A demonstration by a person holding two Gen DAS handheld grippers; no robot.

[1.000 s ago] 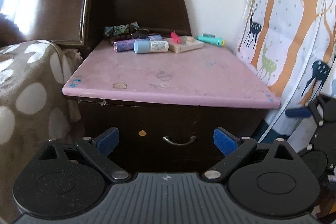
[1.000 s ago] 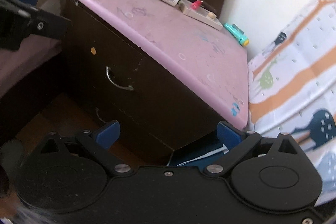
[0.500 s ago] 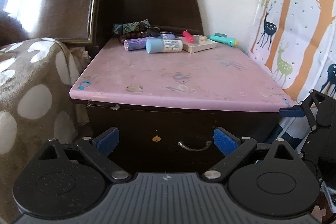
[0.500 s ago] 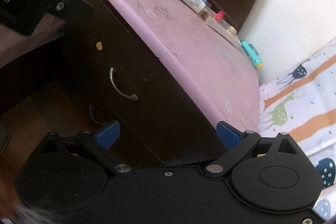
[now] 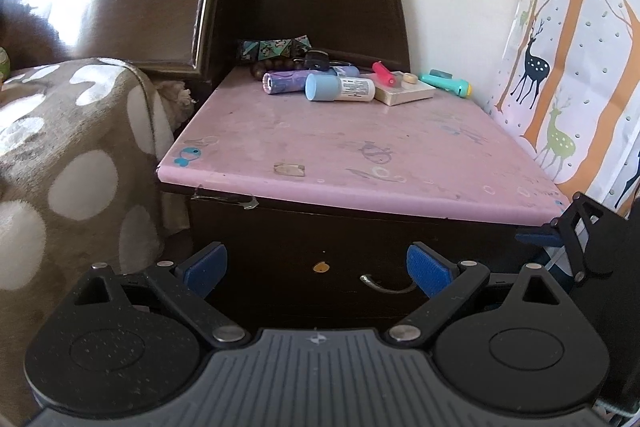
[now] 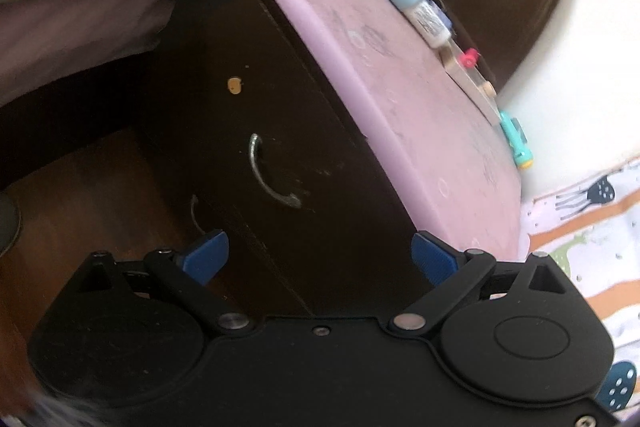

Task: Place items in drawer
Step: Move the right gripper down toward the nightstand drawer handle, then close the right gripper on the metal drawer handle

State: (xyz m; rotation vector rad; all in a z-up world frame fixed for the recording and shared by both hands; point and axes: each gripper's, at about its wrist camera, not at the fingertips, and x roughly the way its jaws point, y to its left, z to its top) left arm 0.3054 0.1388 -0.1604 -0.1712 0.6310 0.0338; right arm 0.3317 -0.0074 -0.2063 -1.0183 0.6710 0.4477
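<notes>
- The left gripper (image 5: 316, 263) is seen at the bottom of the left wrist view, blue fingers spread wide with nothing between them.
- The right gripper (image 6: 320, 253) is seen at the bottom of the right wrist view, fingers likewise spread and empty; part of it is also caught at the right edge of the left view.
- The drawer (image 6: 276, 155) front is shown closed in both views. Its metal handle (image 6: 270, 177) is fully exposed at mid-frame in the right view; in the left view the handle (image 5: 386, 285) is partly hidden behind the right finger pad.
- A second, lower handle (image 6: 194, 213) is recorded only in the right view, just above the left finger.
- The pink tabletop (image 5: 360, 151) is viewed level from the left, tilted from the right.
- At the far edge of the top, the items lie in a row: purple tube (image 5: 286, 82), blue-capped bottle (image 5: 340, 87), flat box (image 5: 404, 91) carrying a red piece (image 5: 383, 73), teal flashlight (image 5: 448, 83).
- A bead bracelet (image 5: 260, 70) and patterned item (image 5: 274, 47) behind them are discernible clearly only in the left view.
- A spotted blanket (image 5: 72, 155) occupies the left of the left view; a deer-print curtain (image 5: 576, 59) the right.
</notes>
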